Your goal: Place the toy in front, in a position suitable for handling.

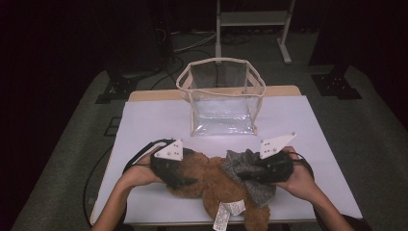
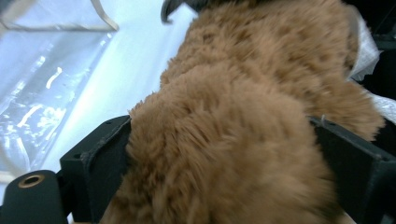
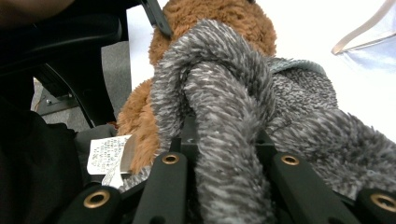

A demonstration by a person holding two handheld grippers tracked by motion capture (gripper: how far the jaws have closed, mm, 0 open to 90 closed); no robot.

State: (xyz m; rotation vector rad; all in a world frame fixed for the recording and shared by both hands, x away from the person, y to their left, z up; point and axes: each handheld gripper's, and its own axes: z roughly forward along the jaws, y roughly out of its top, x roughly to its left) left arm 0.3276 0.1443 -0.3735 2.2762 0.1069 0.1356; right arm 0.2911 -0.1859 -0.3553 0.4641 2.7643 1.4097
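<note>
A brown plush bear (image 1: 207,180) lies on the white table (image 1: 298,125) near the front edge, with a grey fuzzy scarf (image 1: 248,166) on it. My left gripper (image 1: 185,182) sits at the bear's left side. In the left gripper view its jaws (image 2: 219,126) stand wide, and the bear's fur (image 2: 243,116) fills the gap between them. My right gripper (image 1: 250,173) comes in from the right. In the right gripper view its jaws (image 3: 224,149) pinch a thick fold of the scarf (image 3: 219,102), with the bear (image 3: 219,18) behind it.
A clear plastic bag (image 1: 221,96) with beige trim stands open at the back middle of the table; it is also in the left gripper view (image 2: 42,93). The bear's white label (image 1: 226,214) hangs over the front edge. A metal stand (image 1: 252,19) rises behind the table.
</note>
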